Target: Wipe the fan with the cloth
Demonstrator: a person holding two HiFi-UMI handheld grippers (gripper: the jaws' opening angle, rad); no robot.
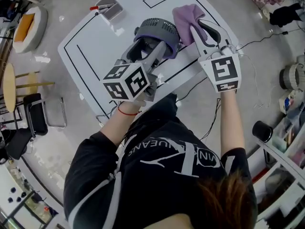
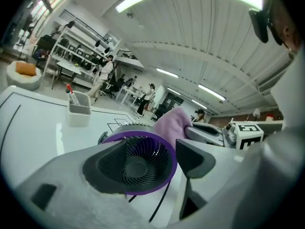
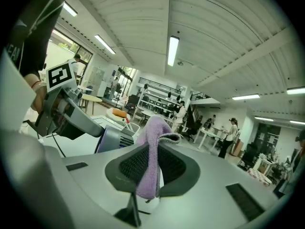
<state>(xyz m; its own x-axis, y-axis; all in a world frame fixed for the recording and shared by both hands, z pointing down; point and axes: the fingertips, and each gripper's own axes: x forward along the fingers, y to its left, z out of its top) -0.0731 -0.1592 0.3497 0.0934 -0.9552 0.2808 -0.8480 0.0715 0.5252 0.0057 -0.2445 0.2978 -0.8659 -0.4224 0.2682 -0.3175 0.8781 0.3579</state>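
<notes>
Right hand-held gripper [image 3: 151, 168] pinched soft cloth [image 1: 187, 17], just beside fan [image 1: 159, 27] over worktop [image 1: 90, 46]. Left hand-held gripper [image 2: 147, 162] was spread astride fan, no clear squeeze. Fan looked light, rigid, smooth plastic, with a fragile grille; best held by rim.

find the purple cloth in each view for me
Head view: cloth at upper centre, just right of the fan.
Left gripper view: cloth at centre, rising behind the fan's upper right edge.
Right gripper view: cloth at lower centre, pinched in the right gripper, fan to its left.
Shared landmark: the grey fan with the purple ring.
</notes>
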